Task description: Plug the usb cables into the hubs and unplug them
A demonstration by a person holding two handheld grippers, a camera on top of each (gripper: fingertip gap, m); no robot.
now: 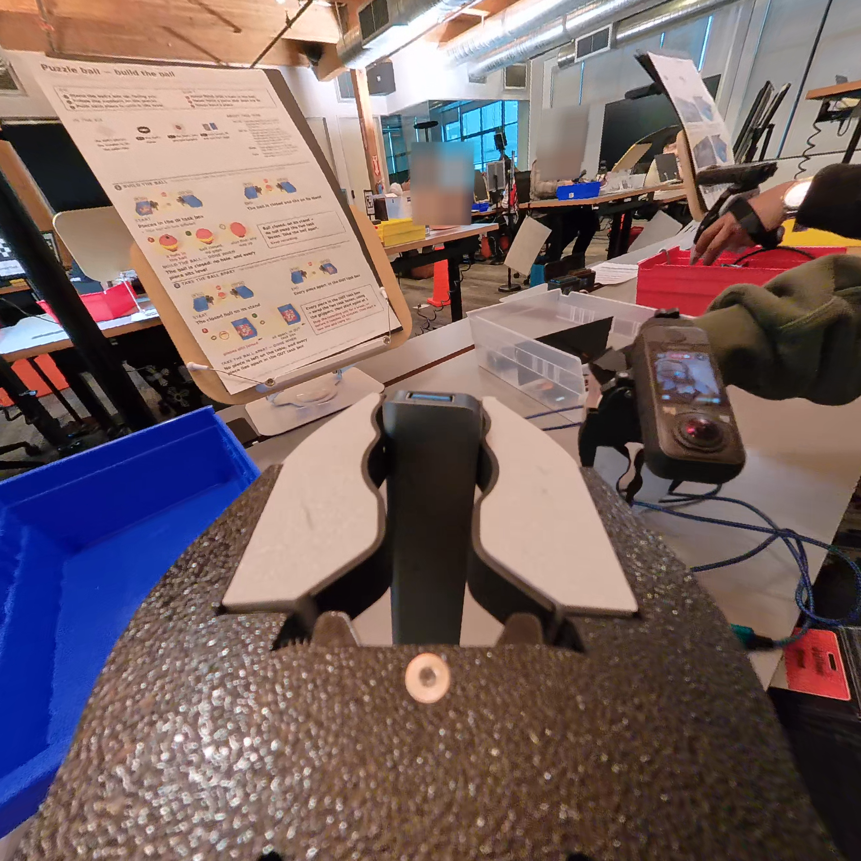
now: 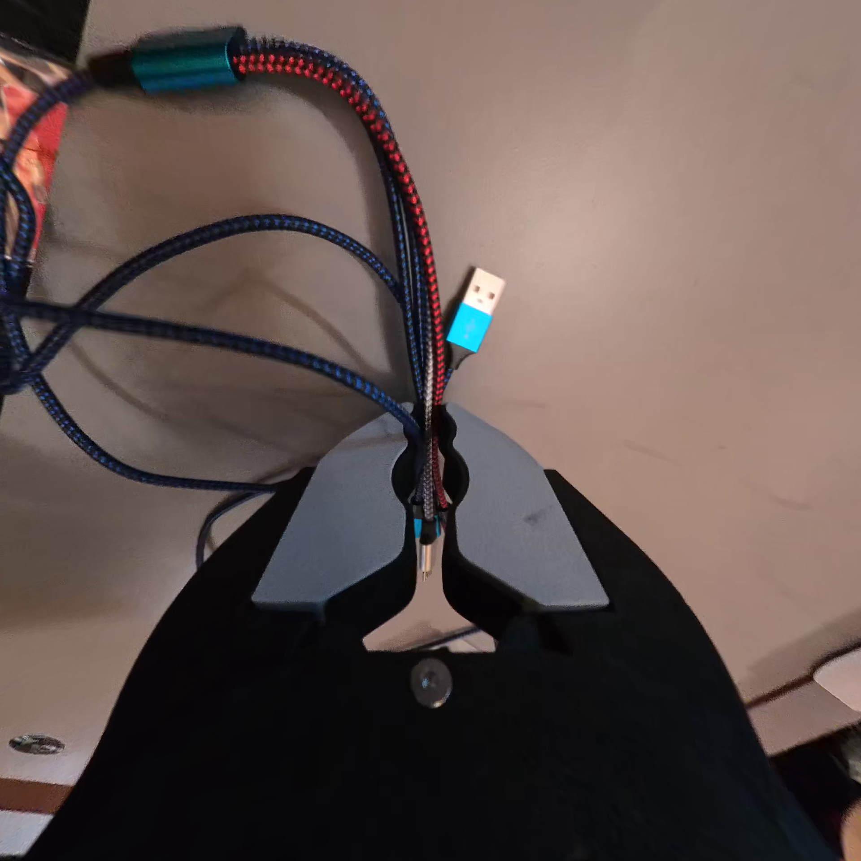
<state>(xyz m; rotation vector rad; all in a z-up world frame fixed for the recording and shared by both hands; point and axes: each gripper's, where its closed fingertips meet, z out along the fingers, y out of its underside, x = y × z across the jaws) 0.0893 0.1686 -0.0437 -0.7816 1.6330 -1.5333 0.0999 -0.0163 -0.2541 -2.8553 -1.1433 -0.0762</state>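
Left tongs [image 1: 431, 419] clamp a black hub [image 1: 431, 489] above the worktop [image 1: 768, 470]; right tongs [image 2: 431, 419] pinch bundled braided cables [image 2: 419, 279].

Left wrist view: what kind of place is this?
Probably a shared lab or workshop for data collection: an open room with rows of work tables, exposed ceiling ducts, coloured parts bins such as the blue bin, and an instruction sheet on a stand.

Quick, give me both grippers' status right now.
Left gripper: closed on the black USB hub, port end pointing forward.
Right gripper: closed on a bundle of braided cables; the blue USB-A plug sticks out free beyond the fingertips.
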